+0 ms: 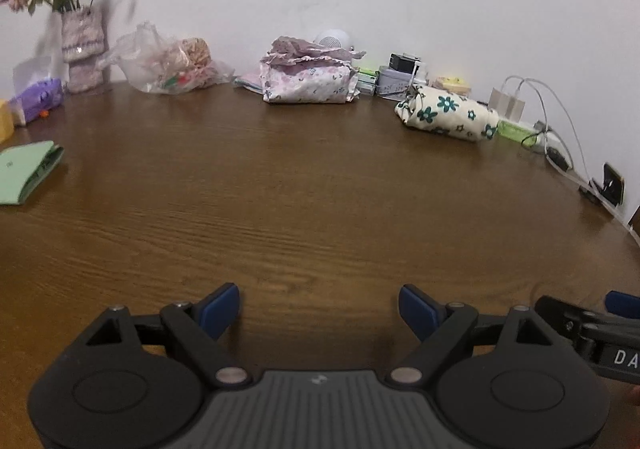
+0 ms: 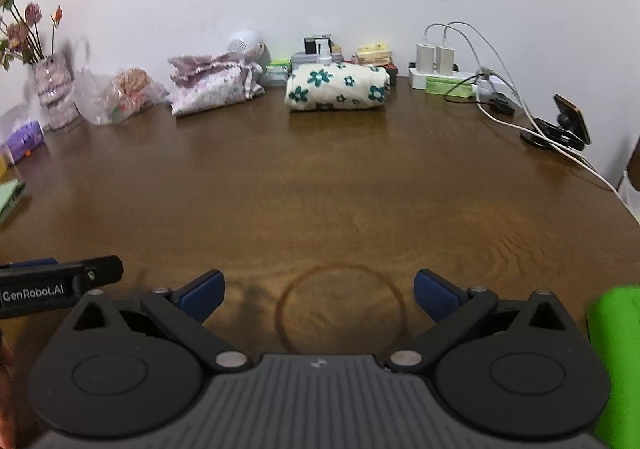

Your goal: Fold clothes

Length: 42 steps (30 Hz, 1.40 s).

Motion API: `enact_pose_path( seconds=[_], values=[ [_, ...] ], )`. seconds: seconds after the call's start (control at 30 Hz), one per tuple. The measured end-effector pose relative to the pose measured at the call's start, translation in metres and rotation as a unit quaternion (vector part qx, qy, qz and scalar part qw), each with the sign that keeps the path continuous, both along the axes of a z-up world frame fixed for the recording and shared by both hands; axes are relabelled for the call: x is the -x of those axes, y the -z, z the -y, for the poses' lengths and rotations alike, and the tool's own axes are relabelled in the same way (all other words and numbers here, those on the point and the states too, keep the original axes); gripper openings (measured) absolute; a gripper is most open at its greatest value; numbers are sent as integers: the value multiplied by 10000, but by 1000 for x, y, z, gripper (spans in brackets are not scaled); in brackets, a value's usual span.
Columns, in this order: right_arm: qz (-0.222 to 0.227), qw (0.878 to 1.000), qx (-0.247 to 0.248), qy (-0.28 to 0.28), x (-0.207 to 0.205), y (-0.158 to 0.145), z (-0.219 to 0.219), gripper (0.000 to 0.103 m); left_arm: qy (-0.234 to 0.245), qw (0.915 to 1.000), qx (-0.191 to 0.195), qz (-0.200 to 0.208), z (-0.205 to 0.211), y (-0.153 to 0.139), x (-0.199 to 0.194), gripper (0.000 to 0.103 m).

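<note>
Wood-grain table (image 2: 320,177) filled both wrist views, with a plain white wall behind it. Along the far edge I saw two clothes bundles already folded. A cream bundle with teal flowers (image 2: 338,87) lay far and a little right of centre. A pale bundle with small pink flowers (image 2: 212,87), a frilled mauve piece on top of it, lay just to its left, the two apart. A flat mint-green piece (image 1: 26,171) lay at the left edge; I could not tell whether it was clothing.

No garment lay on the near stretch of table in front of me. My left gripper (image 1: 319,309) hovered over bare wood with its blue pads spread wide and nothing between them. My right gripper (image 2: 319,295) was just beside it, spread wide and empty too, above a faint dark ring mark (image 2: 340,309) on the wood. A bright green shape (image 2: 616,361) showed at the near right edge of the right view, too blurred to name.

Further out, I noted a vase of dried flowers (image 1: 82,45) and a clear plastic bag (image 1: 168,61) far left, small boxes (image 2: 320,47) behind the bundles, and chargers with trailing cables (image 2: 434,59) far right.

I judged that I was between garments: two done, hands free. The next move called for bringing a fresh unfolded piece onto the clear near area and spreading it flat before any fold.
</note>
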State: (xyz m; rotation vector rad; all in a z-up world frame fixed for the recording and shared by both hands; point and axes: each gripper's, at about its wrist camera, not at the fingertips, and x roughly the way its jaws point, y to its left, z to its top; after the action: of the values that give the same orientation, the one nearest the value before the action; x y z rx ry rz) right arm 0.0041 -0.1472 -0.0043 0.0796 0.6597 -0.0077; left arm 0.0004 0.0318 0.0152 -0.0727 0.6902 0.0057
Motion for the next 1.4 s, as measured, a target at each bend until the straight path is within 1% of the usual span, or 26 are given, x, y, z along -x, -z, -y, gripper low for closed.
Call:
enact_pose_path(
  seconds=[0.03,0.1,0.13,0.2,0.27,0.33,0.43,0.53,0.6,0.93,1.17,1.4],
  values=[
    [-12,10000,12,16,3,2,-1,103,-8,10000,-56,4,1,1,1,87],
    [-18,10000,37,15,5,8,-2,103,2,10000,-28,-2,1,4,-2,89],
    [-18,10000,60,15,6,10,-2,103,18,10000,-14,1,2,5,-3,92],
    [-43,9998,182,41,6,15,-4,103,84,10000,-44,13,6,7,-3,95],
    [-153,9996,248,52,2,17,-6,103,155,9998,-120,16,11,10,-4,100],
    [-147,9996,252,59,0,16,-6,103,219,9996,-184,8,14,12,-6,103],
    [-180,9993,276,154,-4,17,-4,103,224,9995,-233,-4,16,12,-8,103],
    [-188,9993,279,176,-6,17,-2,103,281,9987,-415,-51,22,14,-10,103],
    [-191,9993,279,178,-6,17,-2,102,346,9986,-400,-51,22,14,-11,103],
    [-192,9992,261,211,-4,16,-1,102,379,9985,-390,-51,20,14,-11,103],
    [-187,9994,248,150,-6,15,0,102,281,9988,-388,-48,19,14,-9,103],
    [-184,9994,226,174,-7,15,0,102,286,9989,-368,-41,18,14,-7,103]
  ],
)
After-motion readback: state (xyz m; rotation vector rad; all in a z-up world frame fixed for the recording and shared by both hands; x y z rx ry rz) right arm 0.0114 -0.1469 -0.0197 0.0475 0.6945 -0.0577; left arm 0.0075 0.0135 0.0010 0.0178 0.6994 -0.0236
